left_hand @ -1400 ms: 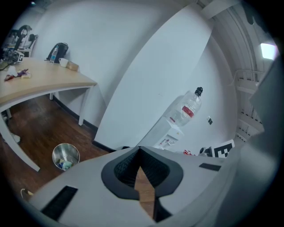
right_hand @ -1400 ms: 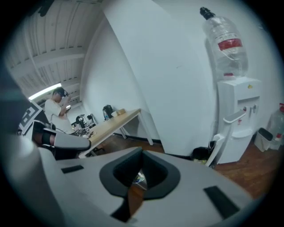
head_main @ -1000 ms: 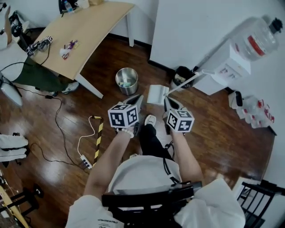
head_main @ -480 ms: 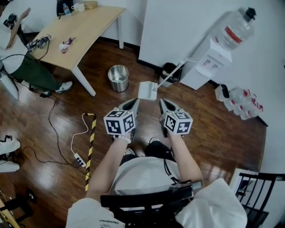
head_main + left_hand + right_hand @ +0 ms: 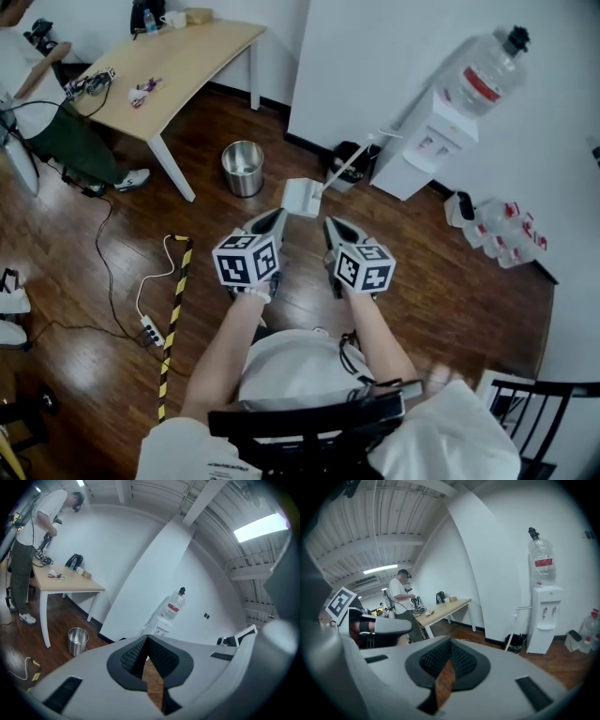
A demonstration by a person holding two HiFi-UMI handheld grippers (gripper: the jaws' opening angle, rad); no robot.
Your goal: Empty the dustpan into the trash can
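Both grippers closed and empty, dustpan ahead on the floor

Head view: the white dustpan [image 5: 302, 197] rests on the wooden floor [image 5: 441, 281] just beyond the left gripper [image 5: 273, 218] and right gripper [image 5: 330, 225], its long handle [image 5: 349, 166] slanting away; the steel trash can [image 5: 243, 169] stands near it. Left gripper view: jaws together, nothing between. Right gripper view: likewise closed, empty. The pan looks like light, stiff plastic; I'd grip the handle low and keep the pan level.
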